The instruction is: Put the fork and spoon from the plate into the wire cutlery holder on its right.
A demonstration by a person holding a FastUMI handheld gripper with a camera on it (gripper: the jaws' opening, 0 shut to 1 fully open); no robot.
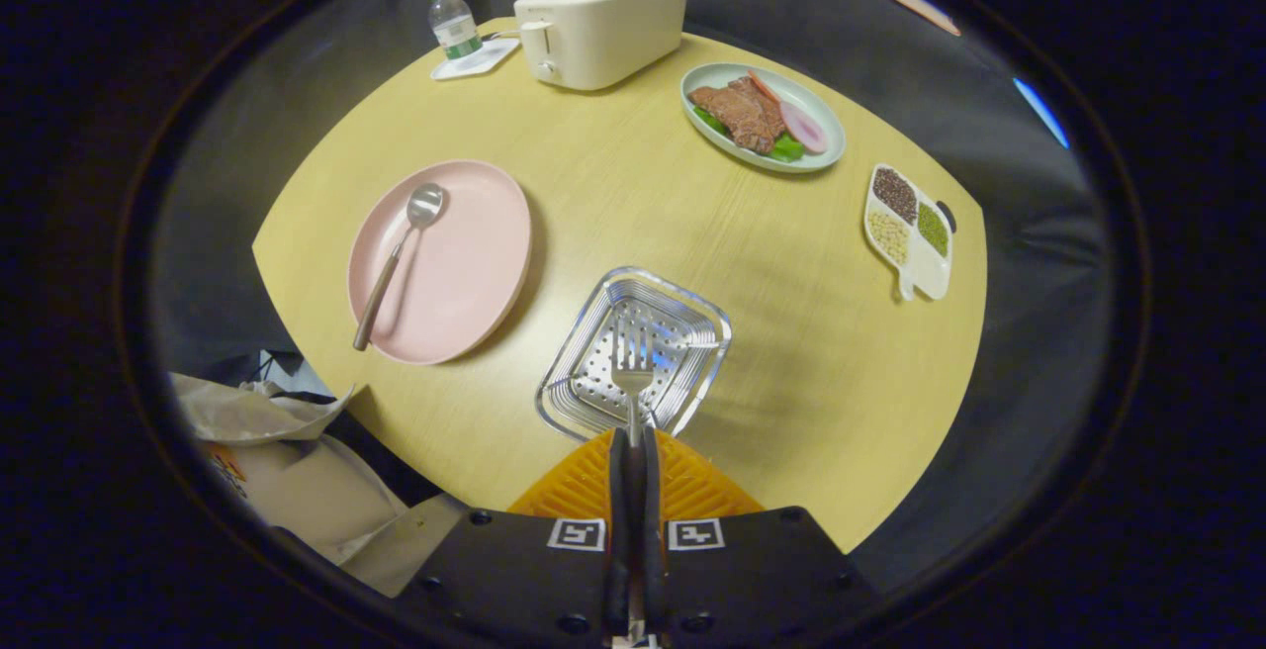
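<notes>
Claw point(634, 436) clenched on fork point(632, 372), both fingers pressed together on its handle, tines pointing ahead over the open top of the wire cutlery holder point(593, 402). Fork looks held above the holder rather than resting in it, hard to tell from this angle. Spoon point(401, 248) lies on pink plate point(465, 273), left of the holder, bowl end away, handle tip past the plate's near rim. All on the yellow table point(791, 332). Toaster point(598, 31) with bread at far side.
</notes>
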